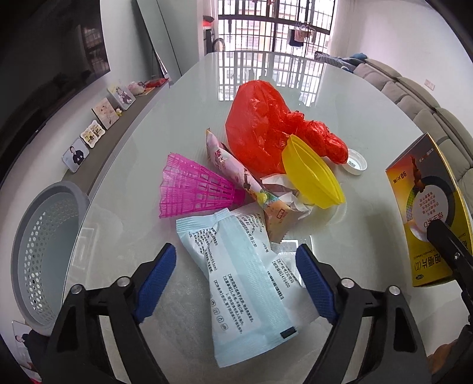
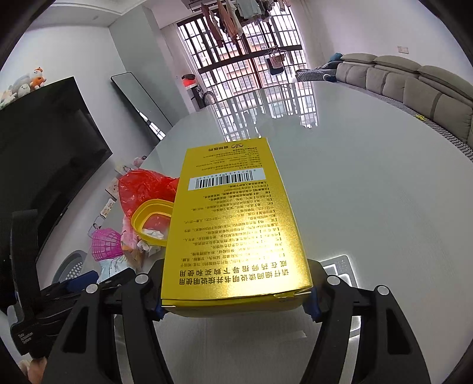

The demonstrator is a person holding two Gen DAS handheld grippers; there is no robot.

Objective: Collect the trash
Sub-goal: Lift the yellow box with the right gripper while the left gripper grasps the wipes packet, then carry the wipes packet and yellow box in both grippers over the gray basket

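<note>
Glossy white table (image 1: 369,124), barred window (image 1: 275,26), left gripper (image 1: 236,265) open astride pale wrapper (image 1: 242,280), right gripper (image 2: 235,304) clamping gold box (image 2: 236,224)

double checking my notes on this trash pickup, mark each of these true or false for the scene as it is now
1. The right gripper holds a gold box. True.
2. The left gripper has its fingers clamped on the pink shuttlecock. False: its fingers straddle the pale blue wrapper, not yet pressing it.
3. The yellow bowl lies tilted against the red plastic bag. True.
4. The white bottle cap sits inside the grey perforated bin. False: it lies on the table, beside the red bag.
</note>
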